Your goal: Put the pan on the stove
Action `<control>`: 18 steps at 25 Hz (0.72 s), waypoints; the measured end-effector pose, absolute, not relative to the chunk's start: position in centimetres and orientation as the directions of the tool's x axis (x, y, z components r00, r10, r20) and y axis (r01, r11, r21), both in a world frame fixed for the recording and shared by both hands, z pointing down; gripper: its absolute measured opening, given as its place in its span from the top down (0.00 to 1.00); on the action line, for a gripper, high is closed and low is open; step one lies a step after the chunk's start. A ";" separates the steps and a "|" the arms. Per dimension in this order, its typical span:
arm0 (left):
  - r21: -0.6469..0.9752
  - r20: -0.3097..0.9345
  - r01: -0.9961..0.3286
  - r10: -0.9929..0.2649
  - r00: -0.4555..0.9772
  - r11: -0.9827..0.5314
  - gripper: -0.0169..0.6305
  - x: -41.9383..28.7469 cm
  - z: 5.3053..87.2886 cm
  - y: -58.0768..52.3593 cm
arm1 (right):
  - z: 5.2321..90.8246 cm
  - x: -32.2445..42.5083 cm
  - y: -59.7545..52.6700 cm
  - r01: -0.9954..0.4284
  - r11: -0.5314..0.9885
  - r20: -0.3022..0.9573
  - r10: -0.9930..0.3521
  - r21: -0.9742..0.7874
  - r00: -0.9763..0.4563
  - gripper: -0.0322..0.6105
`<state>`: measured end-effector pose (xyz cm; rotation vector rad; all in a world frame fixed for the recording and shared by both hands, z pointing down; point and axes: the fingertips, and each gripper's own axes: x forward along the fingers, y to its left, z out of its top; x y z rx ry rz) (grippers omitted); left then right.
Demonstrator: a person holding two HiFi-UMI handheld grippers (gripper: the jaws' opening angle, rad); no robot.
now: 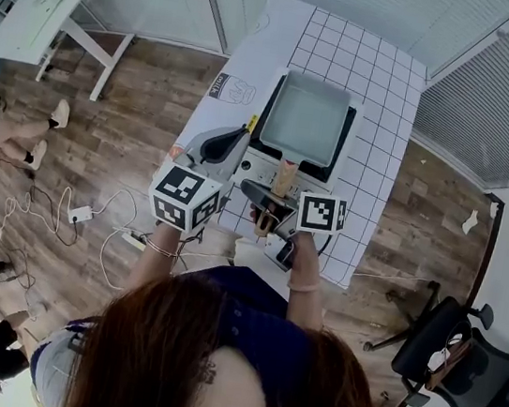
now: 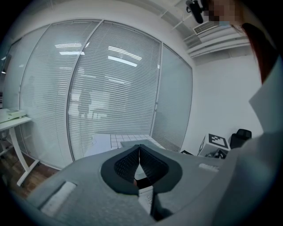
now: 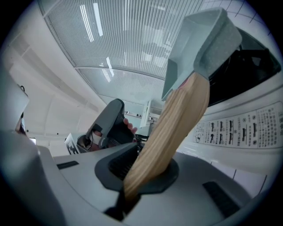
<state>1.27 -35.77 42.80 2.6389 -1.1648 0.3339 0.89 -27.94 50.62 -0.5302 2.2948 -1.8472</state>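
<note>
Head view, pan (image 1: 303,117): lies over the black top of the stove (image 1: 262,164), at 12 o'clock from both hands
Head view, counter (image 1: 386,85): white with squares, holds the stove
Head view, wooden handle (image 1: 283,178): sticks out of the pan toward 6 o'clock
Head view, right hand-held gripper (image 1: 272,200): grips the pan by the handle's end
Head view, left hand-held gripper (image 1: 238,137): at 9 o'clock from the handle, apart from it
Left gripper view, left hand-held gripper (image 2: 139,152): jaws closed together, nothing between them
Left gripper view, counter (image 2: 119,140): at 12 o'clock, past the jaws
Right gripper view, right hand-held gripper (image 3: 146,165): jaws squeezed tight on the wooden handle (image 3: 172,128)
Right gripper view, pan (image 3: 199,39): at 1 o'clock, against the stove (image 3: 247,123)
Right gripper view, left hand-held gripper (image 3: 106,123): at 10 o'clock
</note>
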 end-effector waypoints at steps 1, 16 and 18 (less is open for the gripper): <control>0.123 0.302 -0.746 -0.692 0.656 -0.654 0.95 1.3 42.8 -35.8 | 50.7 0.9 -27.9 -0.178 0.178 0.104 -0.360 -0.968 -0.927 0.90; 0.117 0.308 -0.750 -0.695 0.650 -0.651 0.95 1.4 43.0 -35.7 | 51.1 1.1 -28.0 -0.175 0.181 0.101 -0.360 -0.968 -0.928 0.90; 0.117 0.309 -0.750 -0.694 0.650 -0.651 0.95 1.4 43.0 -35.7 | 51.2 1.1 -28.0 -0.174 0.180 0.100 -0.360 -0.968 -0.927 0.91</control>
